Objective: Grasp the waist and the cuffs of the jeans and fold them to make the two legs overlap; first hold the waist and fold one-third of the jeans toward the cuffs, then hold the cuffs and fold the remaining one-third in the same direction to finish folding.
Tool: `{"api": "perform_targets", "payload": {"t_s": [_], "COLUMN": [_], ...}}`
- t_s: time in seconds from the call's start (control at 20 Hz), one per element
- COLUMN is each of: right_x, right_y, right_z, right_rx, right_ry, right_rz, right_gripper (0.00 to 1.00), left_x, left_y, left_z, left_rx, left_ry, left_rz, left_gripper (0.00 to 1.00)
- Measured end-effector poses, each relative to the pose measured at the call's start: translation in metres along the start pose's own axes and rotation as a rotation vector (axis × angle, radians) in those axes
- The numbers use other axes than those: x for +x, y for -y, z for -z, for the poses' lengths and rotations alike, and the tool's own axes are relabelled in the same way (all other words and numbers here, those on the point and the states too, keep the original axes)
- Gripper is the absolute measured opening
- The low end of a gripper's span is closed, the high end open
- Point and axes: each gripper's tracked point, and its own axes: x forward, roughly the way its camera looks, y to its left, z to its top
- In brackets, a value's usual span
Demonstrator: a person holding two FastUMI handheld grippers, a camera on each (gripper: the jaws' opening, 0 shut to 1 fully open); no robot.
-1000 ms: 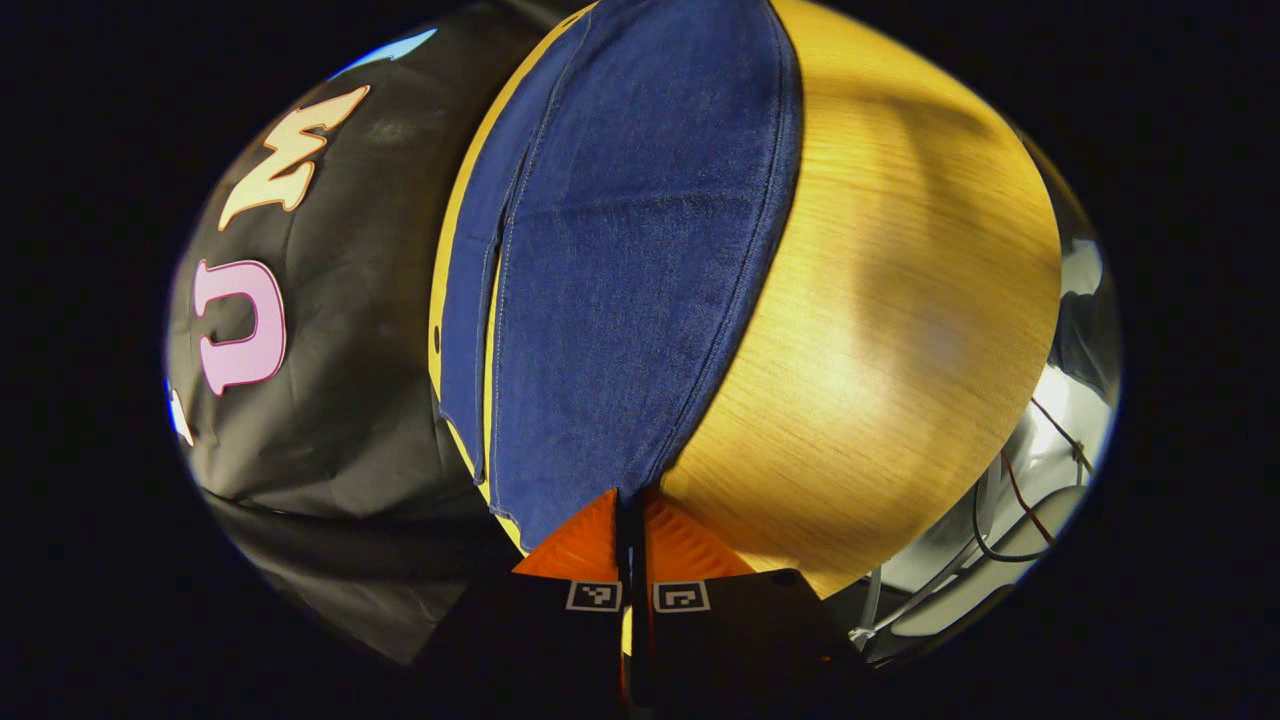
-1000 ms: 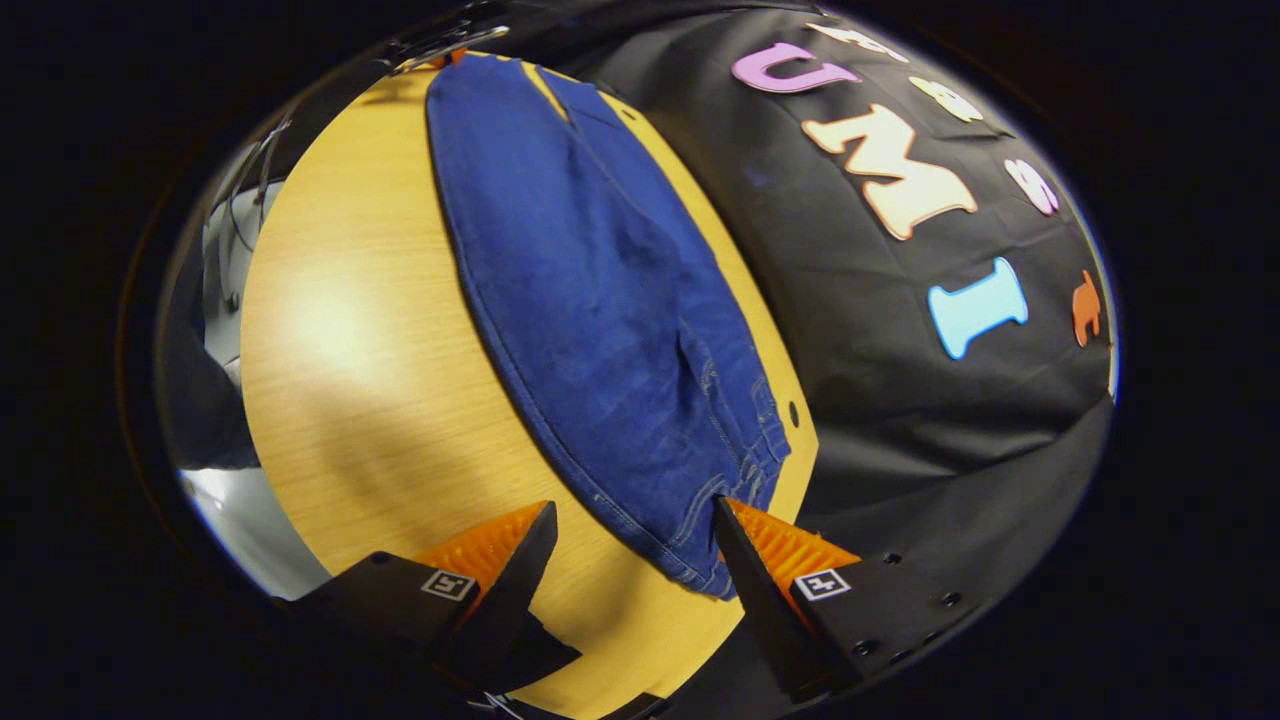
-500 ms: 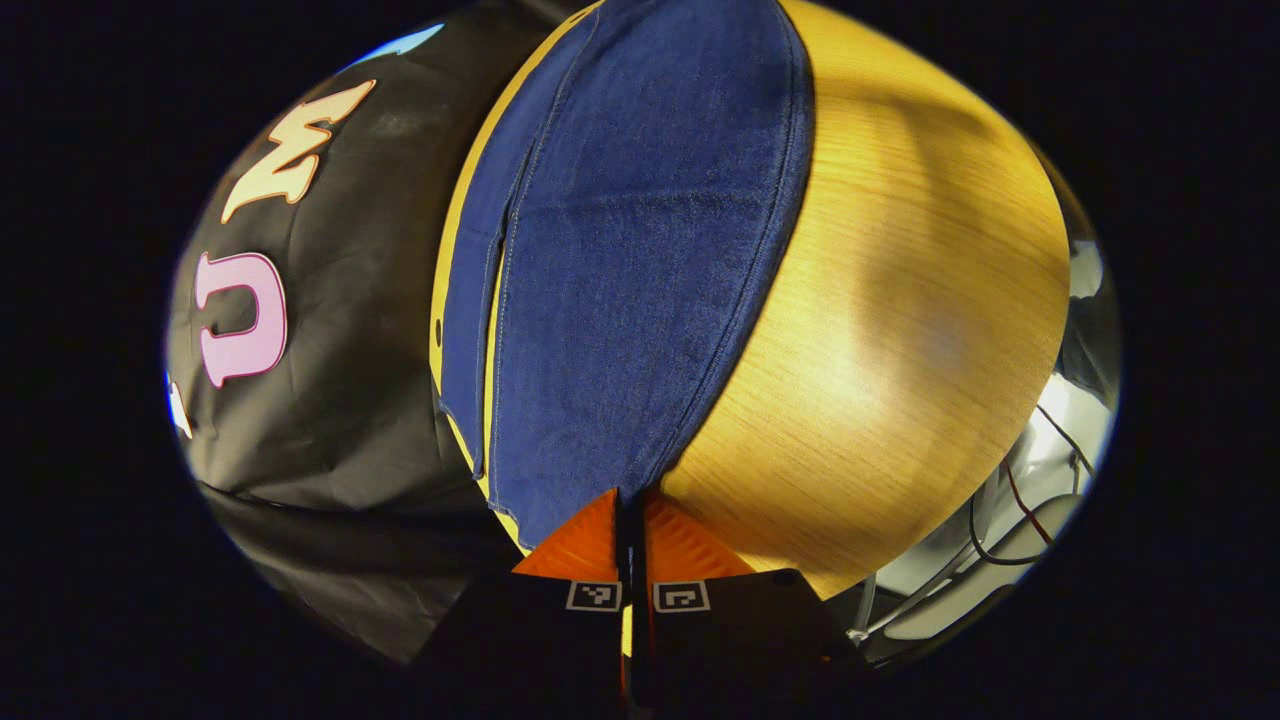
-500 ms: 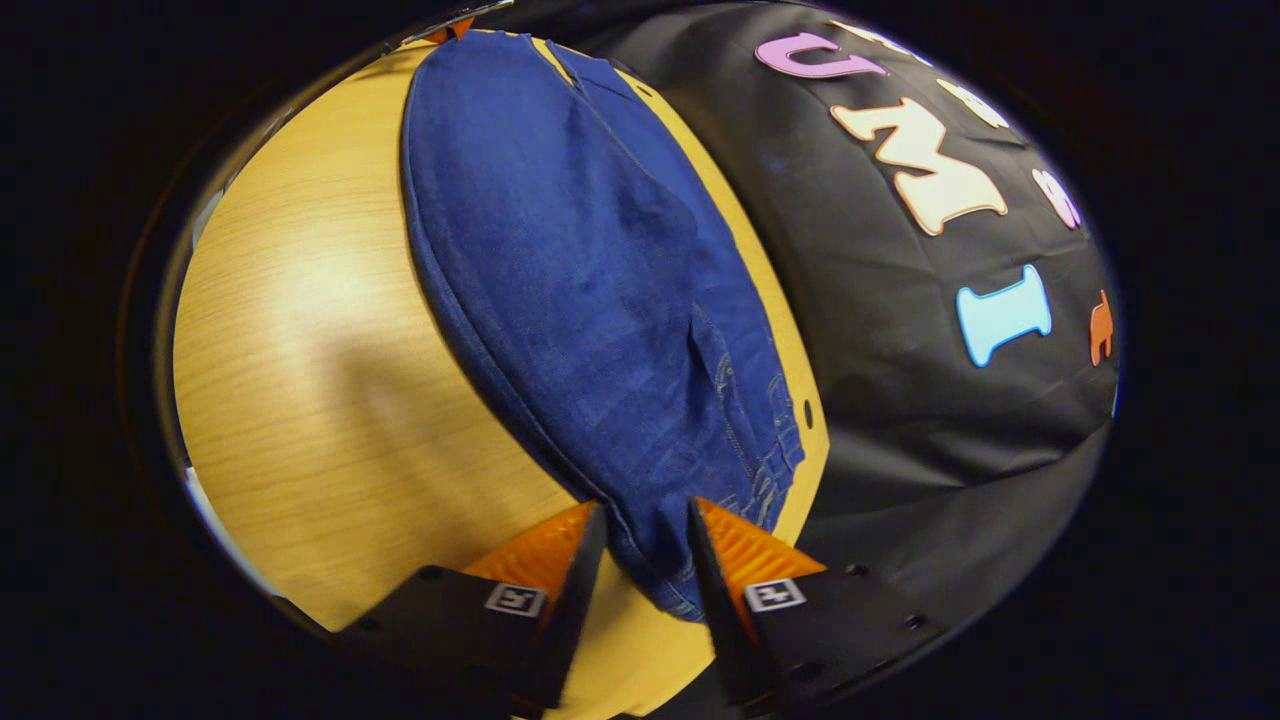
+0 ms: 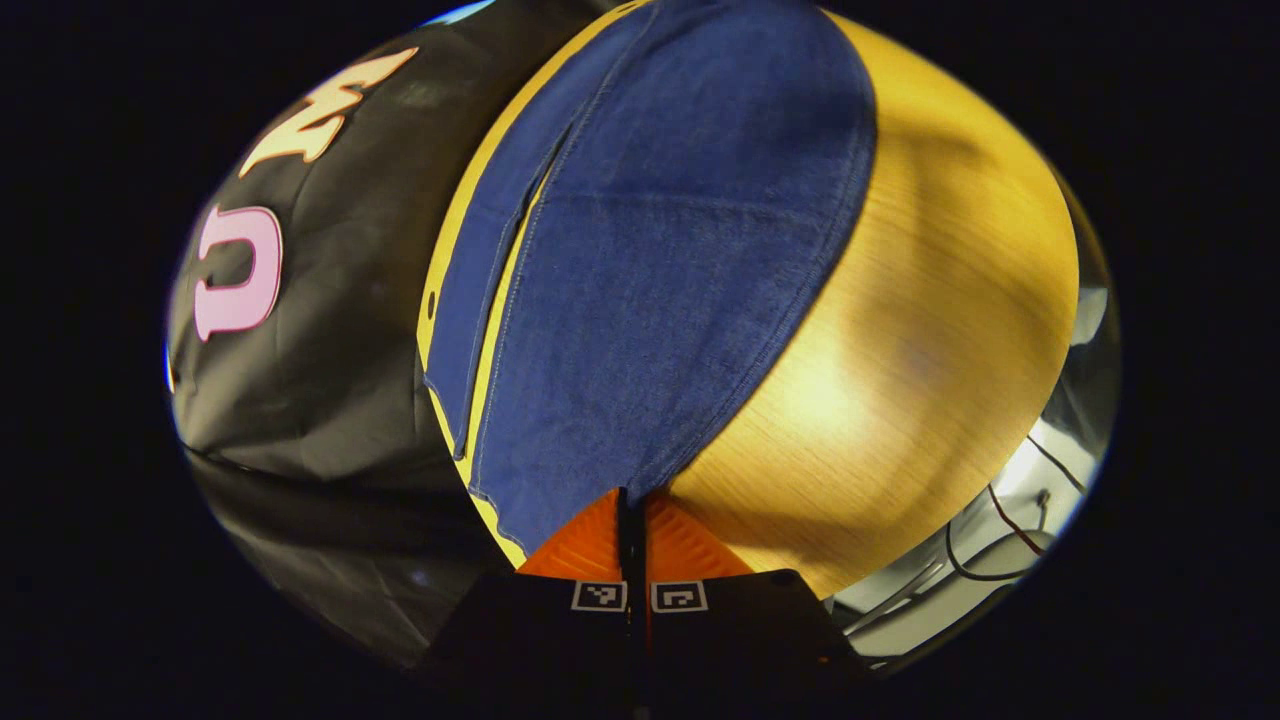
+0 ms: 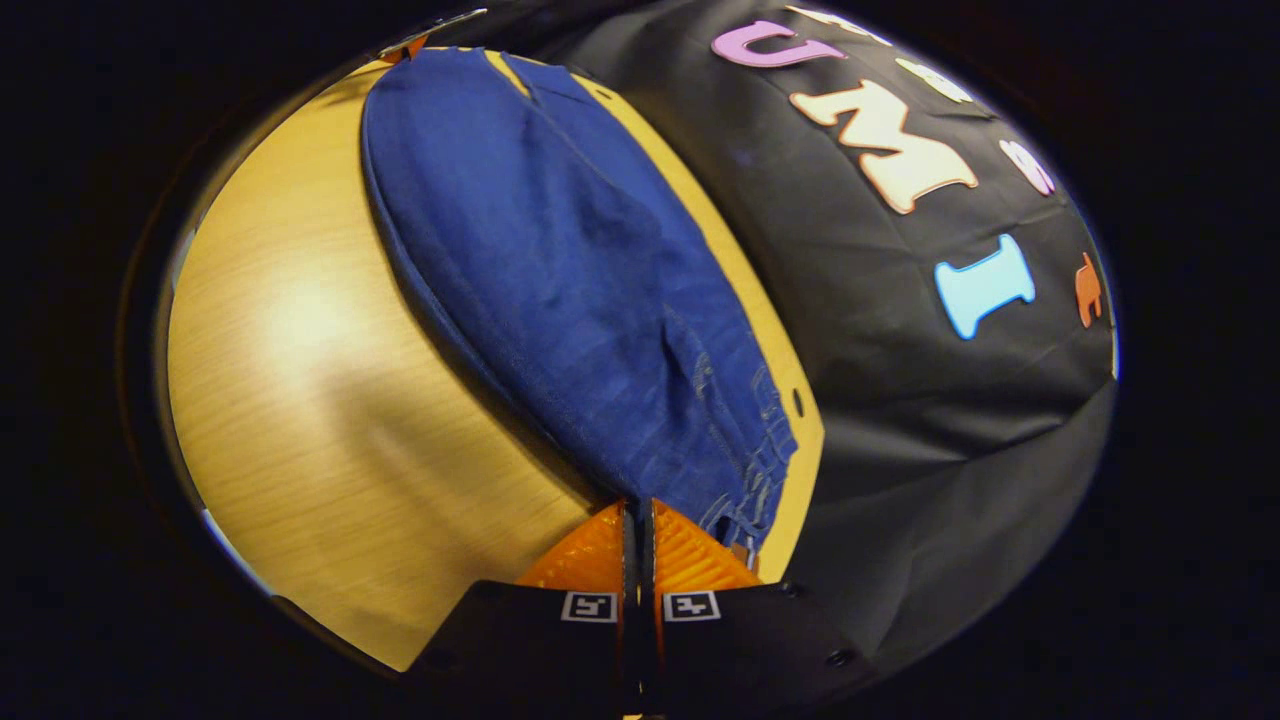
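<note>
Left gripper view: left gripper (image 5: 632, 497) clamped on jeans (image 5: 660, 260) cuff (bench (image 5: 930, 330) edge); right gripper (image 6: 637, 506) pinching the waist.

The right gripper (image 6: 636, 515) pinches the waist end of the jeans (image 6: 560, 280), which stretch away across the wooden table (image 6: 330, 420).

One pair of jeans (image 5: 640, 270) lies on one wooden table (image 5: 920, 330), its two legs both in sight in the left gripper view. Two grippers are at work: the left gripper (image 5: 632, 500) and the right gripper (image 6: 637, 508), each with two fingers. A few cables (image 5: 1000, 545) trail past the table's edge; their number is unclear.
</note>
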Motion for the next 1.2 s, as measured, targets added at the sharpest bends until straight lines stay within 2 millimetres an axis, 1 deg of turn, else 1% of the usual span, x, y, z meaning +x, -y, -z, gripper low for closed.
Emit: {"api": "perform_targets", "payload": {"t_s": [0.1,0.25,0.3,0.4,0.55,0.65,0.8,0.85,0.9,0.95,1.05,1.2], "right_x": [-0.002,-0.001,-0.001,0.004,0.014,0.024,0.046,0.054,0.063,0.072,0.093,0.126], "right_y": [0.012,0.037,0.048,0.071,0.107,0.128,0.153,0.16,0.165,0.168,0.174,0.18], "right_z": [-0.005,-0.023,-0.03,-0.043,-0.065,-0.08,-0.098,-0.101,-0.105,-0.108,-0.114,-0.12], "right_rx": [0.048,0.123,0.156,0.234,0.362,0.427,0.489,0.503,0.517,0.53,0.546,0.568], "right_ry": [0.002,0.018,0.026,0.038,0.058,0.076,0.096,0.101,0.105,0.109,0.114,0.112], "right_rz": [0.02,0.072,0.096,0.138,0.209,0.243,0.278,0.283,0.285,0.285,0.281,0.265], "right_gripper": [0.02,0.02,0.02,0.02,0.02,0.02,0.02,0.02,0.02,0.01,0.02,0.01], "left_x": [-0.005,-0.009,-0.012,-0.016,-0.025,-0.02,-0.012,-0.01,-0.004,0.003,0.015,0.038], "left_y": [-0.015,-0.04,-0.052,-0.075,-0.107,-0.125,-0.157,-0.167,-0.181,-0.19,-0.201,-0.214], "left_z": [-0.004,-0.013,-0.017,-0.022,-0.035,-0.041,-0.056,-0.062,-0.069,-0.076,-0.085,-0.101], "left_rx": [-0.047,-0.132,-0.159,-0.208,-0.289,-0.316,-0.319,-0.319,-0.322,-0.332,-0.369,-0.431], "left_ry": [0.001,0.006,0.01,0.022,0.036,0.037,0.042,0.045,0.047,0.052,0.049,0.049], "left_rz": [-0.012,-0.043,-0.061,-0.098,-0.159,-0.192,-0.227,-0.237,-0.24,-0.244,-0.238,-0.232], "left_gripper": [0.0,0.0,0.0,0.0,0.0,0.0,0.0,0.0,0.0,0.0,0.0,0.0]}}
